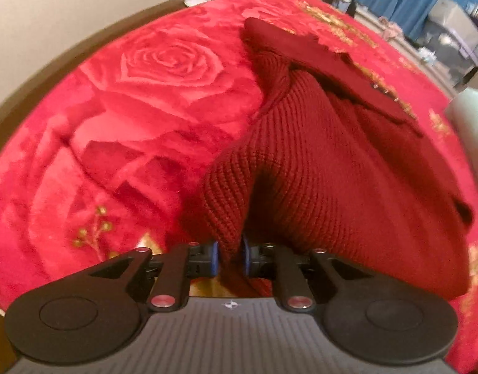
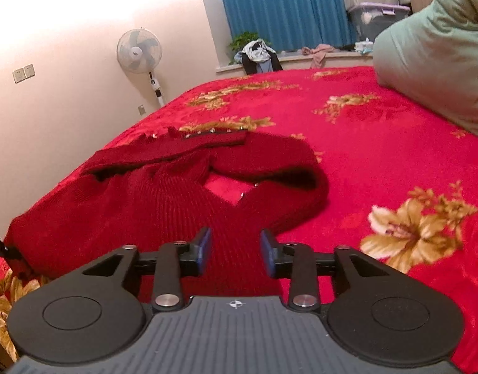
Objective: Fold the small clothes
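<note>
Red sweater (image 2: 164,193) rumpled on bed (image 2: 379,162), fold not yet formed.
Left hand-held gripper (image 1: 229,257) is pinched tight on a sweater edge; right hand-held gripper (image 2: 235,251) stands half open around knit, gripping nothing. Risk: single pinch may bunch the knit. Bed beyond the sweater offers room; pillow (image 2: 435,53) lies well apart.

Ribbed knit sweater (image 2: 176,205); plush blanket (image 2: 379,162); matt plastic tongs (image 2: 235,249).

A dark red ribbed-knit sweater (image 2: 164,199) lies on a bright red blanket (image 2: 379,155) patterned with golden flowers.
</note>
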